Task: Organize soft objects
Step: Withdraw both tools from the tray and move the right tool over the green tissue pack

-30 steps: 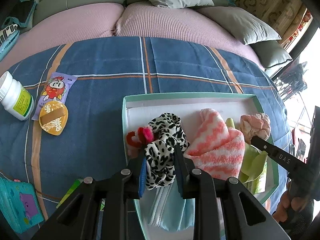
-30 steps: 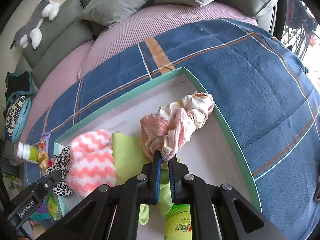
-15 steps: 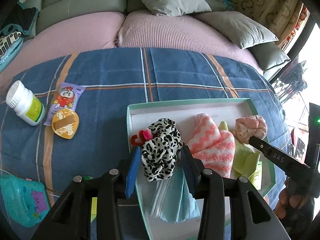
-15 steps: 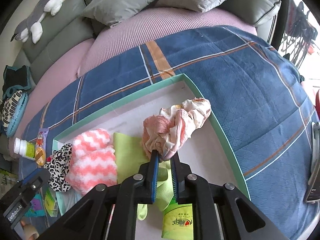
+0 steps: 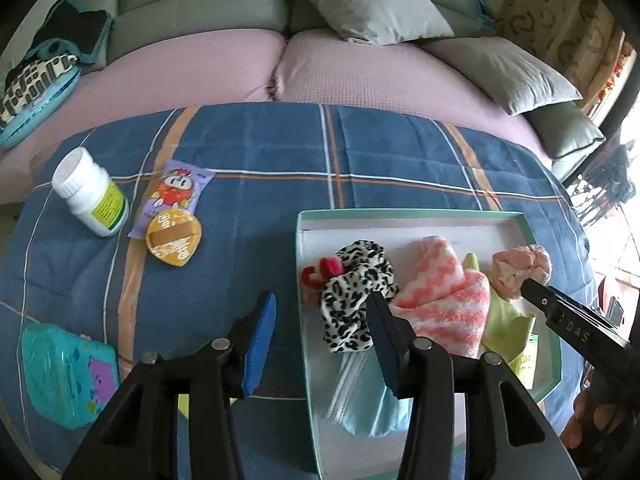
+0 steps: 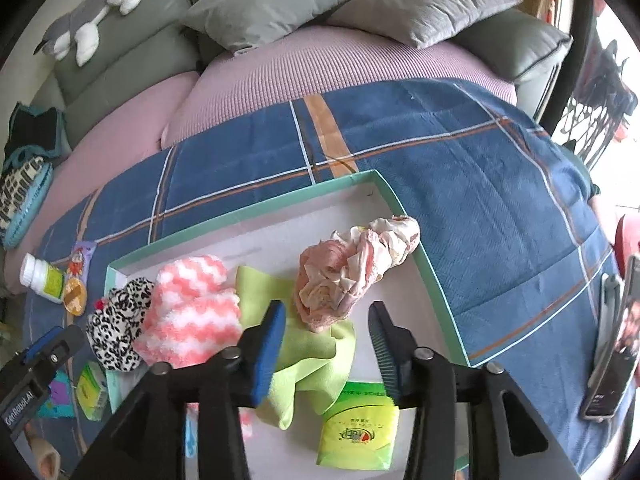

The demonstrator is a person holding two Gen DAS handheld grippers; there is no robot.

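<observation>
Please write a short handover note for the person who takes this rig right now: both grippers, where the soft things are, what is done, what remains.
Left gripper: jaws opening, nothing gripped; leopard scrunchie lies loose in the tray.
Right gripper: jaws opening, pink scrunchie released in the tray.
Also in the tray: pink-white fluffy cloth, green cloth, face mask.
Left on the blanket: bottle, snack packets, teal case. They look not soft, so probably little remains.

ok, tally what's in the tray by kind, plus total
Scrunchies: 2, leopard scrunchie, pink scrunchie
Red hair tie: 1
Pink-white fluffy cloth: 1
Green cloth: 1
Face mask: 1
Green packet: 1
Total: 7
</observation>
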